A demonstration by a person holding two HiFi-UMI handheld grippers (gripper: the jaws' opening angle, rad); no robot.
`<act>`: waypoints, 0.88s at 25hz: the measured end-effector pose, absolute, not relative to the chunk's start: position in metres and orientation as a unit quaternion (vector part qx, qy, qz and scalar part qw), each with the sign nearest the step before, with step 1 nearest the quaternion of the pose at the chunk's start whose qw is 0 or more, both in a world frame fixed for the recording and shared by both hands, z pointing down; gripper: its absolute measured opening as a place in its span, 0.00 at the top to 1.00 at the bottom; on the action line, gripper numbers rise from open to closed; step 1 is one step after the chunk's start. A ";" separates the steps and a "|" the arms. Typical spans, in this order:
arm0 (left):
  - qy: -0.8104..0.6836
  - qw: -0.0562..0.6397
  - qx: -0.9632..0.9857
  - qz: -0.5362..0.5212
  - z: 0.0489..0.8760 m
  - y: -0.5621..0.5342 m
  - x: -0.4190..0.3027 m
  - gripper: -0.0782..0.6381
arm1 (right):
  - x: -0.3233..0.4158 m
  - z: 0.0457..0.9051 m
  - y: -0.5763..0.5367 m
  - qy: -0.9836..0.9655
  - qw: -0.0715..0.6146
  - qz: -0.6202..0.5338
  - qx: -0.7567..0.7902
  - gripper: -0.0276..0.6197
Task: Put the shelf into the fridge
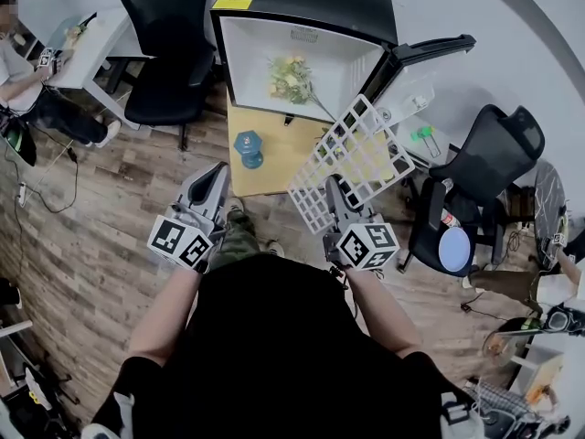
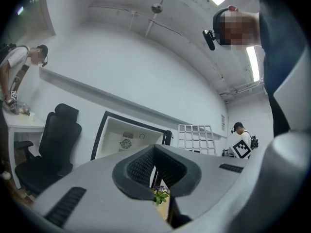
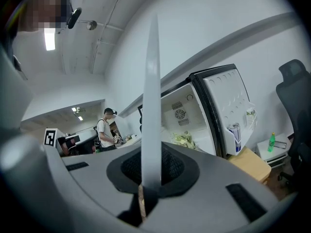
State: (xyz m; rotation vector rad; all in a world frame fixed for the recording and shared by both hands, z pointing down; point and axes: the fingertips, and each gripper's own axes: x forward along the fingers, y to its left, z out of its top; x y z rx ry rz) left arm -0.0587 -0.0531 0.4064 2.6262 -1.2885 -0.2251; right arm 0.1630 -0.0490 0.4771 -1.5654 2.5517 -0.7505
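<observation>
Step in hand: carry and approach. The shelf (image 1: pixel 352 158) (white grid panel) is off the ground and tilted, right of centre in the head view, not yet in the fridge (image 1: pixel 256 53).

The right claw (image 1: pixel 336 192) pinches the shelf by its near lower edge. In the right gripper view the panel stands edge-on as a thin white strip running up from between the jaws, clamped there.

The left claw (image 1: pixel 216 179) sits left of centre, pressed together with nothing in it. It is apart from the shelf and has no part in the hold.

The fridge is open at top centre, with the door (image 1: pixel 430 53) swung out to upper right and a can in the door rack. Inside is a bunch of flowers (image 1: pixel 291 79), lying low in the cavity. A low wooden worktop (image 1: pixel 274 167) lies between the person and the opening, with a small blue object (image 1: pixel 248 149) on it.

Next move, as a judgement: turn the panel flat and square it to the opening. Then slide it in above the flowers and onto the side ledges (no view shows the ledges clearly).

A one-corner pinch on a wide grid will likely sag or twist, so the free left claw could steady the far edge. Watch the door side at right — the panel's corner is close to it.
</observation>
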 end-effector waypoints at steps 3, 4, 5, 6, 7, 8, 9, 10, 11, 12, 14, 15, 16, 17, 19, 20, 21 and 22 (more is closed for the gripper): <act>-0.431 0.101 0.894 -0.077 0.406 -0.060 -0.056 0.86 | 0.162 0.476 -0.053 0.824 0.033 -0.245 -0.510 0.89; -0.428 0.101 0.894 -0.078 0.405 -0.063 -0.054 0.86 | 0.162 0.476 -0.055 0.823 0.033 -0.245 -0.512 0.89; -0.427 0.101 0.895 -0.079 0.405 -0.065 -0.053 0.86 | 0.162 0.476 -0.056 0.822 0.034 -0.246 -0.513 0.89; -0.425 0.101 0.896 -0.079 0.404 -0.067 -0.053 0.86 | 0.162 0.476 -0.057 0.821 0.034 -0.247 -0.513 0.89; -0.425 0.100 0.896 -0.079 0.403 -0.070 -0.053 0.86 | 0.162 0.476 -0.059 0.821 0.034 -0.247 -0.514 0.89; -0.424 0.100 0.896 -0.080 0.402 -0.072 -0.053 0.86 | 0.161 0.475 -0.060 0.821 0.034 -0.247 -0.514 0.89; -0.423 0.101 0.897 -0.081 0.402 -0.074 -0.054 0.86 | 0.160 0.476 -0.061 0.820 0.033 -0.248 -0.514 0.89; -0.422 0.102 0.897 -0.080 0.402 -0.075 -0.054 0.86 | 0.160 0.476 -0.062 0.820 0.032 -0.249 -0.515 0.89; -0.421 0.103 0.897 -0.080 0.403 -0.076 -0.054 0.86 | 0.159 0.477 -0.062 0.819 0.032 -0.251 -0.515 0.89; -0.420 0.105 0.898 -0.078 0.404 -0.077 -0.055 0.86 | 0.159 0.478 -0.063 0.818 0.032 -0.252 -0.516 0.89; -0.420 0.107 0.898 -0.077 0.406 -0.079 -0.056 0.86 | 0.159 0.479 -0.065 0.816 0.032 -0.255 -0.517 0.89; -0.419 0.107 0.898 -0.077 0.407 -0.080 -0.056 0.86 | 0.159 0.480 -0.066 0.815 0.033 -0.256 -0.518 0.89; -0.419 0.108 0.899 -0.076 0.407 -0.082 -0.056 0.86 | 0.159 0.480 -0.067 0.815 0.034 -0.257 -0.519 0.89; -0.418 0.108 0.899 -0.076 0.407 -0.083 -0.056 0.86 | 0.159 0.480 -0.068 0.814 0.035 -0.258 -0.519 0.89; -0.416 0.109 0.900 -0.076 0.408 -0.084 -0.055 0.86 | 0.158 0.480 -0.070 0.812 0.038 -0.260 -0.521 0.89; -0.415 0.109 0.900 -0.075 0.409 -0.085 -0.055 0.86 | 0.158 0.480 -0.071 0.811 0.041 -0.262 -0.522 0.89; -0.414 0.109 0.901 -0.075 0.409 -0.085 -0.055 0.86 | 0.158 0.480 -0.073 0.810 0.043 -0.264 -0.522 0.89; -0.413 0.109 0.901 -0.075 0.409 -0.086 -0.055 0.86 | 0.158 0.480 -0.075 0.808 0.045 -0.266 -0.523 0.89</act>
